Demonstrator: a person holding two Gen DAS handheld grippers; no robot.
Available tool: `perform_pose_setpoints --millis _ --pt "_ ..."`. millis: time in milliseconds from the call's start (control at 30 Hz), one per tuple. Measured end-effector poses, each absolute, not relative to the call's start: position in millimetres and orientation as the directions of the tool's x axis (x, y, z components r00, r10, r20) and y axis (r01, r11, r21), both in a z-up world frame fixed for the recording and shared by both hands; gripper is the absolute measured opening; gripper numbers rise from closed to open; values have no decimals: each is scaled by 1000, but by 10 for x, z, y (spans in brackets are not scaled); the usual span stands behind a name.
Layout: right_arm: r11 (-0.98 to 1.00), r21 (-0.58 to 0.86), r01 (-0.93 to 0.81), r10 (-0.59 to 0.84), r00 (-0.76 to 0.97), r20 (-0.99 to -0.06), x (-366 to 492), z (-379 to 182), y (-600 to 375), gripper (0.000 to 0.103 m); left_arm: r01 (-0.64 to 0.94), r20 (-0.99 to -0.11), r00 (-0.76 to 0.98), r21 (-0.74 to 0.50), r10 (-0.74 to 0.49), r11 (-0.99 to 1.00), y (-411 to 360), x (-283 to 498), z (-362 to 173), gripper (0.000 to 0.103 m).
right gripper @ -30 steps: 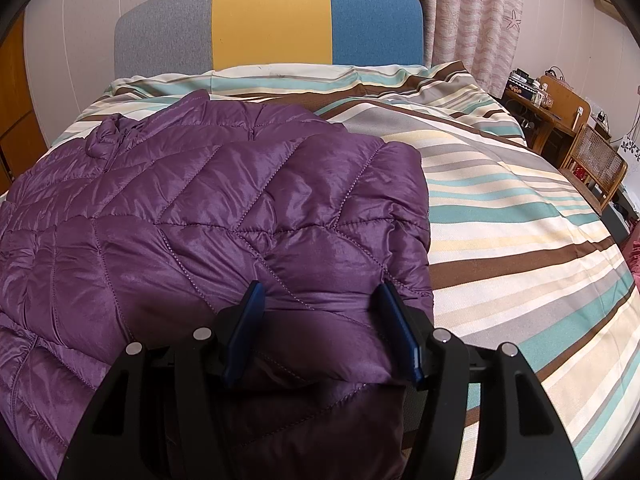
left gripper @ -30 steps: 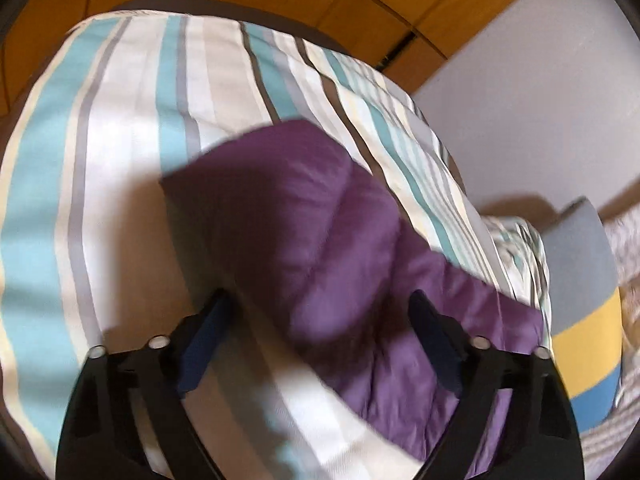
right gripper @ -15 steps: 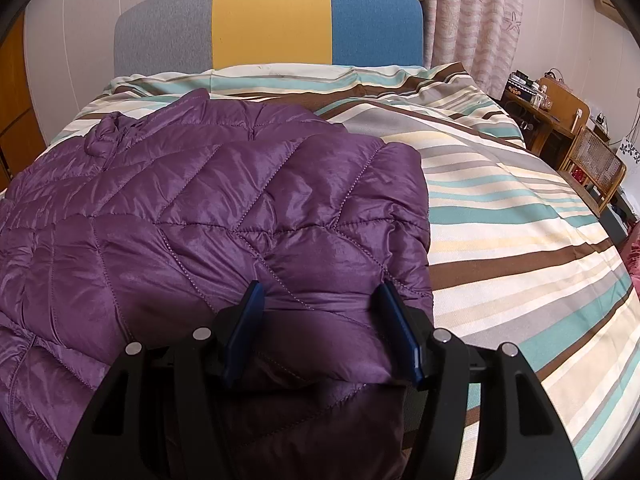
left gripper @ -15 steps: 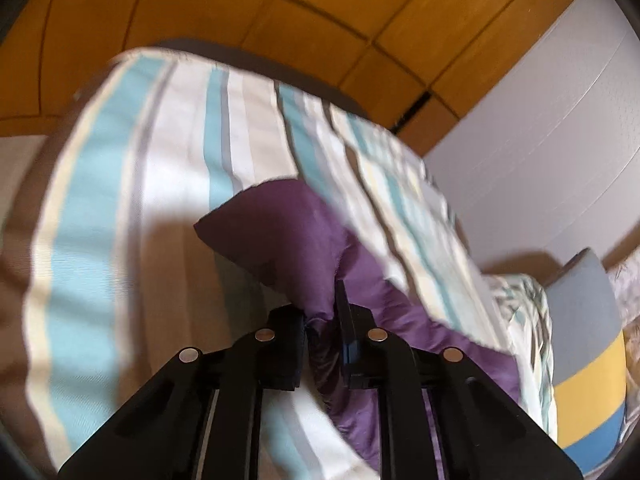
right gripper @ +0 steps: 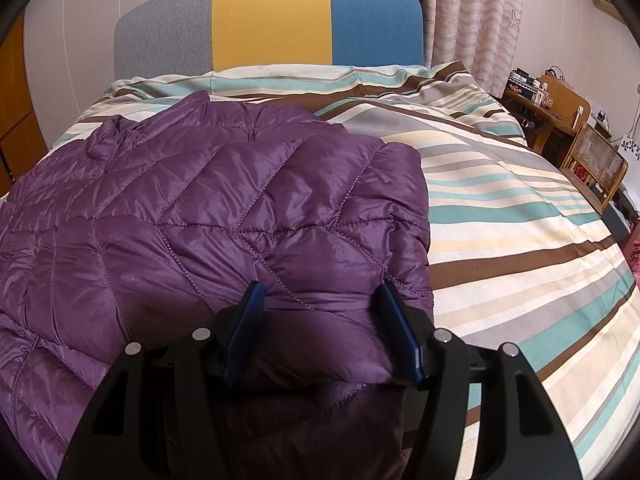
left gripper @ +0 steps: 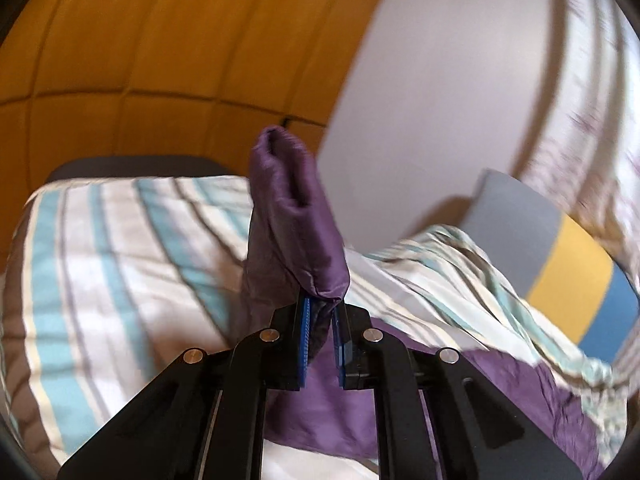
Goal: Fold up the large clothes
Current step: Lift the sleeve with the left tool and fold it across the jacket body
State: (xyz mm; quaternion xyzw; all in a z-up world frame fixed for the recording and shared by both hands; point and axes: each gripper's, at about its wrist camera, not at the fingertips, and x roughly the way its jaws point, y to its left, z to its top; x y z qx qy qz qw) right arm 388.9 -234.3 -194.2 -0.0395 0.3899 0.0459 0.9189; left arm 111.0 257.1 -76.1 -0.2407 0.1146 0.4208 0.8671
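A purple quilted puffer jacket (right gripper: 224,216) lies spread on the striped bed cover (right gripper: 520,216); its right side is folded over the body. My right gripper (right gripper: 320,304) is open, its blue pads resting on the folded edge near the jacket's hem. My left gripper (left gripper: 320,312) is shut on the jacket's sleeve (left gripper: 292,216) and holds it lifted, the cuff end standing up above the bed (left gripper: 120,248). The rest of the jacket (left gripper: 500,392) trails down to the right in the left wrist view.
A grey, yellow and blue headboard (right gripper: 272,24) stands at the far end of the bed. Orange wooden wardrobe panels (left gripper: 140,60) and a white wall (left gripper: 440,80) lie to the left. A wooden desk and wicker chair (right gripper: 592,152) stand at the right. Curtains (right gripper: 472,12) hang behind.
My left gripper closed on the sleeve and has lifted it off the bed, tilting up toward the wall. The right gripper has stayed still and open on the jacket.
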Motion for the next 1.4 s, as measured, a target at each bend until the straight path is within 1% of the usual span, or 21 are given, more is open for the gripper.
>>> perform_pose_setpoints --millis 200,467,667,1133,1400 --pt "993 -36 -115 54 692 -720 3890 -1943 -2341 61 -693 -362 712 -222 602 686 2029 1480 -684 10" --pt "993 -34 -116 56 692 -720 3894 -1940 -2340 61 -558 -350 809 -205 472 804 1433 1843 -640 10" --pt "993 -36 -115 54 692 -720 3893 -1942 -2339 61 -469 -358 851 -188 384 863 1000 2069 -660 10" --pt "993 -34 -116 56 692 -720 3889 -1943 -2343 61 -263 -451 870 -84 198 961 105 2584 -955 10" --pt "993 -33 -116 57 692 -720 3887 -1945 -2344 62 -151 -523 850 -123 65 981 -297 2821 -1166 10"
